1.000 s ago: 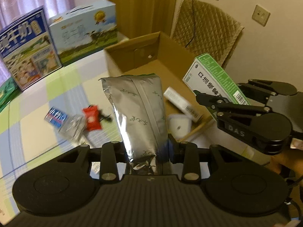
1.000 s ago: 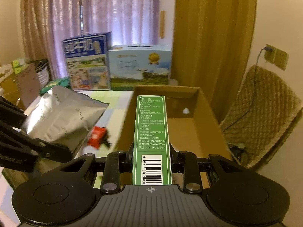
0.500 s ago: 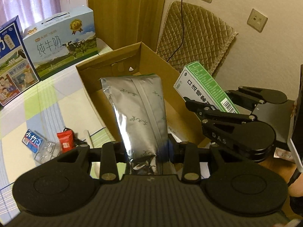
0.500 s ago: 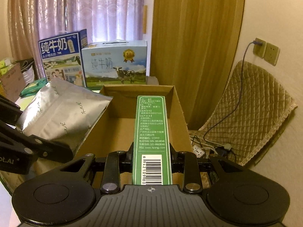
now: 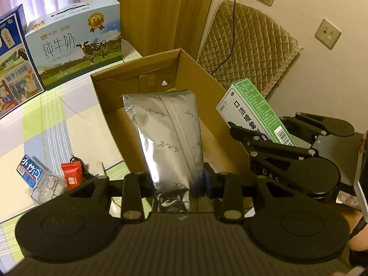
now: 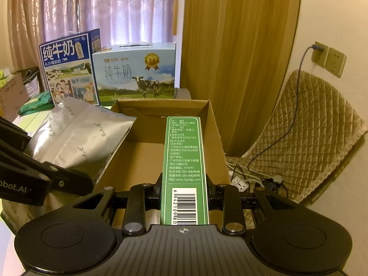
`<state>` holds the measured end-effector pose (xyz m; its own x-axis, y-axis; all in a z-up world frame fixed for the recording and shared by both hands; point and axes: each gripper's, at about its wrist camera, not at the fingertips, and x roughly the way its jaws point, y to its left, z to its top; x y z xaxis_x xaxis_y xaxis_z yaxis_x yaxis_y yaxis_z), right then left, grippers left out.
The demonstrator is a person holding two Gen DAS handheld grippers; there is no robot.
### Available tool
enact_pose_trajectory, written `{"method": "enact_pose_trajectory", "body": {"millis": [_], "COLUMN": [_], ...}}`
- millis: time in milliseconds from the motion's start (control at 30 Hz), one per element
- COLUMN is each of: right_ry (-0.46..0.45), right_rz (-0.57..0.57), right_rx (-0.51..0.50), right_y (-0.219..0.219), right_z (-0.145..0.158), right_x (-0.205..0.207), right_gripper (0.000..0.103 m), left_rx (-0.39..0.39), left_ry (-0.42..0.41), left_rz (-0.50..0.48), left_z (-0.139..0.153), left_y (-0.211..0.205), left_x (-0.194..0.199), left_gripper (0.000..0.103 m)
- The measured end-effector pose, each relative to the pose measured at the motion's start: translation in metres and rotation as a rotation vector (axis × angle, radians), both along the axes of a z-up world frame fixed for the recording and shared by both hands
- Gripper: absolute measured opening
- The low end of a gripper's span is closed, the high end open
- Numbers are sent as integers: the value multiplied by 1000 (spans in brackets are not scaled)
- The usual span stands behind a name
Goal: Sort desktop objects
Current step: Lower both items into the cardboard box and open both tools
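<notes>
My left gripper (image 5: 178, 184) is shut on a silver foil pouch (image 5: 168, 135), which stands upright in front of the open cardboard box (image 5: 158, 69). My right gripper (image 6: 184, 195) is shut on a long green carton (image 6: 184, 151) with a barcode, held over the same cardboard box (image 6: 214, 124). In the left wrist view the green carton (image 5: 255, 112) and the right gripper (image 5: 260, 138) hover at the box's right wall. The foil pouch (image 6: 78, 133) appears at the box's left wall in the right wrist view. Inside, the box shows bare cardboard; its near floor is hidden.
Two milk cartons (image 5: 76, 43) stand at the table's back. A blue packet (image 5: 30, 170), a clear wrapper (image 5: 46, 186) and a red sachet (image 5: 72, 176) lie on the checked cloth at left. A quilted chair (image 6: 310, 124) and a power strip (image 6: 240, 181) sit right of the box.
Both grippers have moved toward the cardboard box with their loads; the box now fills more of both views. The loose items on the cloth have slid to the lower left.
</notes>
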<state>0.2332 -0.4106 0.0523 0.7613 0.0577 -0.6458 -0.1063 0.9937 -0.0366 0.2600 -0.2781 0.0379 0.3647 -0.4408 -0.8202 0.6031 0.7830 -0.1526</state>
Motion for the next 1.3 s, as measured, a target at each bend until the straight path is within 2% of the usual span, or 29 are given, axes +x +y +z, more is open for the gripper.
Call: {"method": "enact_pose_trajectory", "body": {"millis": [300, 433, 767, 1300], "right_ry": [5, 9, 24, 35], "right_rz": [-12, -19, -18, 3], "right_rx": [14, 21, 40, 72], "right_y": [-8, -10, -10, 3], "right_z": [-2, -4, -9, -13], "right_x": [8, 9, 7, 14], "right_gripper": [27, 28, 28, 28], "left_rx": [-12, -46, -28, -25], "left_ry": [14, 15, -23, -23], "left_rz": [16, 45, 62, 89], "left_z": [-7, -9, -4, -9], "left_y": [-10, -6, 11, 33], "left_x": [10, 13, 3, -8], "left_gripper": [31, 31, 31, 37]}}
